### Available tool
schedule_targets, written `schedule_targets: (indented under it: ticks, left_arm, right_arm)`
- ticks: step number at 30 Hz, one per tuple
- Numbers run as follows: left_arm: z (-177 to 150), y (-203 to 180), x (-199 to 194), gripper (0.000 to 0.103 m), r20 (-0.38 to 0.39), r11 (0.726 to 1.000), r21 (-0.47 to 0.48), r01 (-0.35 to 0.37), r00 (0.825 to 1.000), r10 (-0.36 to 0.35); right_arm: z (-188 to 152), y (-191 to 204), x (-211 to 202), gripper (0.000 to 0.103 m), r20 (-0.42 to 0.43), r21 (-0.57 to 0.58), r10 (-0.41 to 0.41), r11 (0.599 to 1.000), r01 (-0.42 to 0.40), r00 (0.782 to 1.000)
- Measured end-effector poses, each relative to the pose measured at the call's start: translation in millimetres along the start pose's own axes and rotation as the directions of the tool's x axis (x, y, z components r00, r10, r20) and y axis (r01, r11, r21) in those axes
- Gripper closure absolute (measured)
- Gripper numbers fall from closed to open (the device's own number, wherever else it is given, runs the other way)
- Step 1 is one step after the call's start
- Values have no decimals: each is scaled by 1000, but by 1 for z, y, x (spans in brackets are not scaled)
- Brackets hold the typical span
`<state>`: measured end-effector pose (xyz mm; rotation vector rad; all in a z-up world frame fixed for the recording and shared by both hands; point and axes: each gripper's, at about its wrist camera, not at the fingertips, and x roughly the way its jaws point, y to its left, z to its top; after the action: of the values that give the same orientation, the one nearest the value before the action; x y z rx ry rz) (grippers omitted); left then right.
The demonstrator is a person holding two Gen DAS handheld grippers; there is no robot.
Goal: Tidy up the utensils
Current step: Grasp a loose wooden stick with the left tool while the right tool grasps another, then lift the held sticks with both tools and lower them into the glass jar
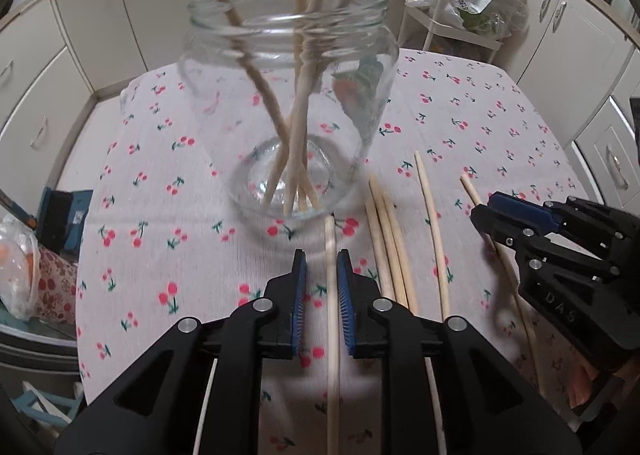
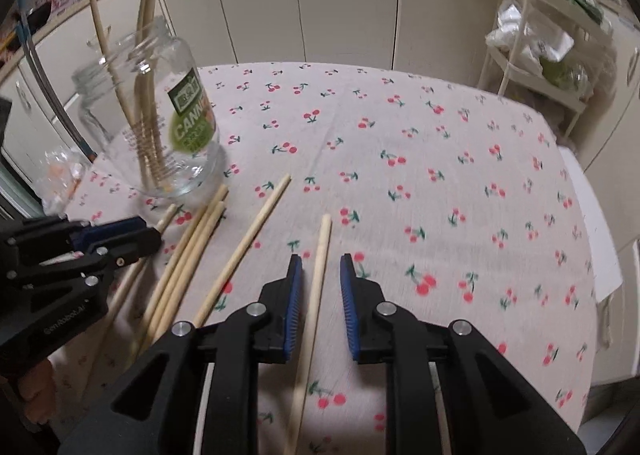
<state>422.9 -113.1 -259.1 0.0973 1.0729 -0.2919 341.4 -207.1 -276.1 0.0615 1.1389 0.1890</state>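
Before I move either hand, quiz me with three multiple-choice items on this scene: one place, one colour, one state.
1. Where does the glass jar stand?
A. on the cherry-print tablecloth
B. on the trolley shelf
C. on the floor

2. What colour are the left gripper's pads?
A. red
B. yellow
C. blue

3. How is the right gripper?
A. shut on a lifted chopstick
B. open, astride a chopstick lying on the cloth
C. shut and empty

Answers:
1 A: the glass jar rests on the cherry-print tablecloth, with chopsticks standing in it.
2 C: the left gripper has blue pads on black fingers.
3 B: cloth shows on both sides of the chopstick between the jaws of the right gripper.
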Motion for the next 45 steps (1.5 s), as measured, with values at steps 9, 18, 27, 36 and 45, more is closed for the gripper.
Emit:
schedule_targets:
  ticks: [9, 18, 27, 36, 45]
  left_arm:
    - [-8, -15, -5, 98, 11, 997, 83, 8, 1000, -9]
    - [-16, 17, -89, 98, 228, 982, -27, 186, 958, -175]
    - [36, 51, -163, 98, 565, 954, -143, 265, 813, -141]
    - [90, 64, -167, 98, 682, 930, -204, 305, 726, -89]
    - [125, 60, -162, 98, 771, 931, -215, 295, 637, -24]
  right_arm:
    - [-11, -7, -8, 97, -3, 53, 60, 997, -59, 998]
    - [-34, -38, -39, 97, 128, 292, 269, 909, -296, 955]
    - [-36, -32, -53, 97, 230, 300, 313, 878, -373, 922]
    - [-36, -43, -67, 97, 339, 309, 278, 869, -386, 899]
    - [-37, -46, -64, 97, 354, 319, 284, 859, -400, 891]
